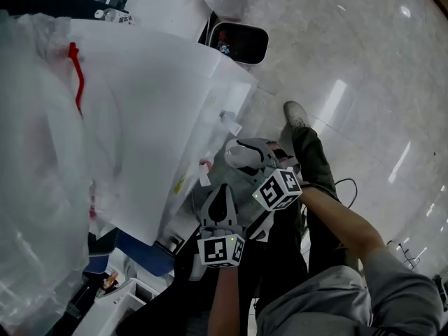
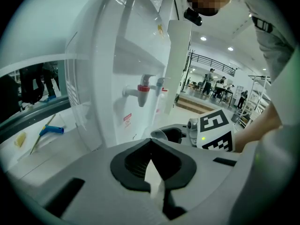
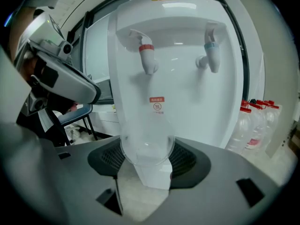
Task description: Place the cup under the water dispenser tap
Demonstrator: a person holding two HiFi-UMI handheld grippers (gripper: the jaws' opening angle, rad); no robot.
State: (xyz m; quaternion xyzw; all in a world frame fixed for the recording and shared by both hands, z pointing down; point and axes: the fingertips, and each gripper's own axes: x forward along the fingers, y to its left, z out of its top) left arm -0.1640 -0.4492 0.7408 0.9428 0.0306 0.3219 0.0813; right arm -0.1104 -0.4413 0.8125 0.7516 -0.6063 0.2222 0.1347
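Note:
A white water dispenser (image 3: 178,78) stands straight ahead in the right gripper view, with a red tap (image 3: 146,55) and a blue tap (image 3: 212,55) under its overhang. My right gripper (image 3: 146,172) is shut on a clear plastic cup (image 3: 147,142), held upright in front of the dispenser and below the red tap's height. From the head view the cup (image 1: 240,152) sits just off the dispenser's front, near the red tap (image 1: 204,168). My left gripper (image 2: 152,179) is shut with nothing in it, just behind the right gripper (image 2: 176,134).
Several empty water bottles (image 3: 255,125) stand to the dispenser's right. A chair (image 3: 77,111) is at its left. A large plastic-wrapped bottle (image 1: 42,152) tops the dispenser. A person's legs and shoe (image 1: 297,114) are on the glossy floor.

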